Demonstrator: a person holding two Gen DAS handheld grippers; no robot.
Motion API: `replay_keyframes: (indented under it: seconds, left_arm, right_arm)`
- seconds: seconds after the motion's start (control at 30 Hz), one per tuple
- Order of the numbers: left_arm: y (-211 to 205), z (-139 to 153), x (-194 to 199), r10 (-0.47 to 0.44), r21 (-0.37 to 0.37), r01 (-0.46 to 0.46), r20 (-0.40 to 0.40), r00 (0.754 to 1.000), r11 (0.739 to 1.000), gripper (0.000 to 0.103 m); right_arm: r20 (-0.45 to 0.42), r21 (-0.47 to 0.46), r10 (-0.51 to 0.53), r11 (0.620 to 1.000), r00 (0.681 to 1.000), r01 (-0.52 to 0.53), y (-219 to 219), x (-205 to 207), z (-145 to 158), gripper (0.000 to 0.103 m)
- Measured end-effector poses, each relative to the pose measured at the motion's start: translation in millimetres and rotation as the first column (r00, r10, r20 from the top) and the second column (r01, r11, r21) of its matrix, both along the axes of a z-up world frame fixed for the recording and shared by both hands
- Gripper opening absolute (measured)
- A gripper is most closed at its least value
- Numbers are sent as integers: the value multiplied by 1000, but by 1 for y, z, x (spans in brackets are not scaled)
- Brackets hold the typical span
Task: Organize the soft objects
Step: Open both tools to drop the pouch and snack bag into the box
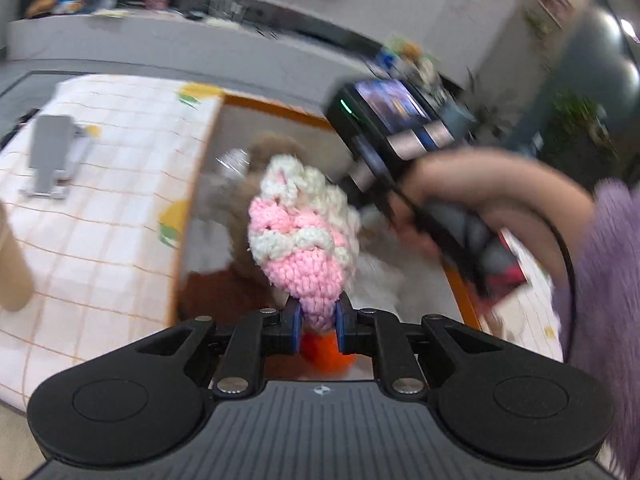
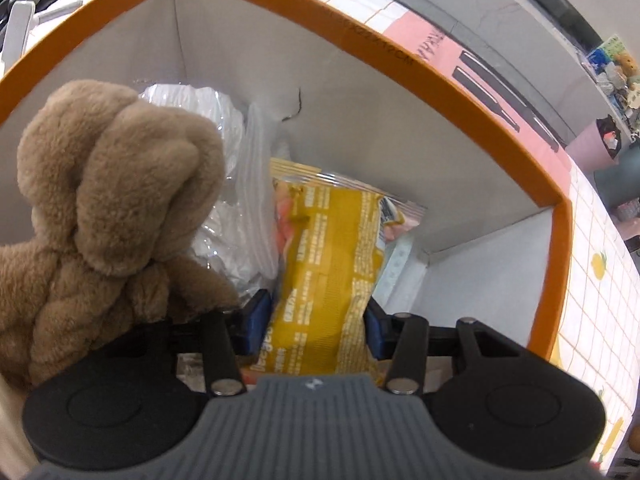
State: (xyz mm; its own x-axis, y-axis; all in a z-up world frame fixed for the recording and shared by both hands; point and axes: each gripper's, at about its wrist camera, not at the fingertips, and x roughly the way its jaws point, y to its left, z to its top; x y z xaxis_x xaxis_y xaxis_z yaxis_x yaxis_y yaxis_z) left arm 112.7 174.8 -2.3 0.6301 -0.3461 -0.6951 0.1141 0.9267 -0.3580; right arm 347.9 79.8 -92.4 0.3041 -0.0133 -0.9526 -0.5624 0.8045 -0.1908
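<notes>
Nearest to me, my left gripper [image 1: 318, 326] is clamped on the narrow pink tail of the crocheted toy [image 1: 302, 236], whose long axis runs straight out ahead from the jaws, pink-and-cream bulk at the far end, hanging over the near part of the orange-rimmed box [image 1: 276, 110]. An orange soft thing [image 1: 324, 350] peeks out just beneath the jaws. On the other side, my right gripper [image 2: 318, 328] is down inside that same box [image 2: 400, 56], blue pads pressed on both sides of the yellow snack packet [image 2: 332, 264], which stretches lengthwise away from the fingers toward the far wall. Just left of it sits the brown plush bear [image 2: 108, 208], with a crinkled clear plastic bag [image 2: 224, 184] between bear and packet. So the left holds its toy above the box while the right is already low among the contents; I'd judge the open floor lies far right of the packet, and that's where the toy wants dropping. Beyond, the checked tablecloth [image 1: 108, 208].
</notes>
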Motion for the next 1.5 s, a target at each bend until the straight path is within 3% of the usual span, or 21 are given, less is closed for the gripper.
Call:
replay_keyframes:
  seconds: [0.17, 0.33, 0.4, 0.6, 0.7, 0.8, 0.87, 0.97, 1.13, 1.3, 1.37, 1.5]
  left_arm:
    - [-27, -13, 2, -130, -5, 130, -52, 990, 991, 17]
    - [-47, -18, 5, -196, -90, 190, -59, 979, 978, 17]
    - [-52, -21, 7, -202, -85, 196, -69, 977, 977, 17]
    - [-66, -35, 22, -130, 1, 132, -135, 982, 991, 19]
    - [-67, -42, 30, -78, 54, 88, -169, 983, 995, 29]
    - [-63, -44, 33, -20, 64, 32, -174, 985, 997, 47]
    - [-56, -38, 30, 2, 48, 6, -153, 988, 999, 68]
    - [-43, -25, 28, 41, 39, -37, -101, 994, 999, 80]
    - [-17, -5, 21, 90, -28, -93, -99, 991, 995, 81]
    - [-1, 7, 15, 216, -45, -218, -45, 975, 975, 82]
    - [4, 11, 15, 247, -34, -248, -23, 969, 968, 82]
    - [18, 15, 11, 283, -53, -283, -2, 959, 958, 83]
  right_arm:
    - [-15, 10, 11, 1000, 1000, -11, -2, 8, 1, 48]
    - [-15, 21, 19, 1000, 1000, -19, -6, 11, -3, 48]
    - [-13, 23, 21, 1000, 1000, -21, -7, 10, -3, 48]
    - [-3, 25, 16, 1000, 1000, -16, -6, 3, -5, 48]
    - [7, 19, 11, 1000, 1000, -11, -4, -1, -8, 48]
    - [27, 17, -2, 1000, 1000, 2, -1, -6, -10, 49]
    - [51, 14, -3, 1000, 999, 2, 0, -11, -10, 50]
    - [74, 21, -10, 1000, 997, 8, -1, -20, -8, 51]
    - [89, 46, 6, 999, 996, -10, -4, -37, 5, 55]
    - [126, 77, 13, 997, 992, -22, -6, -57, 29, 61]
    - [192, 49, -2, 999, 981, -7, -6, -66, 40, 91]
    - [232, 130, -35, 991, 972, 5, -19, -78, 68, 92]
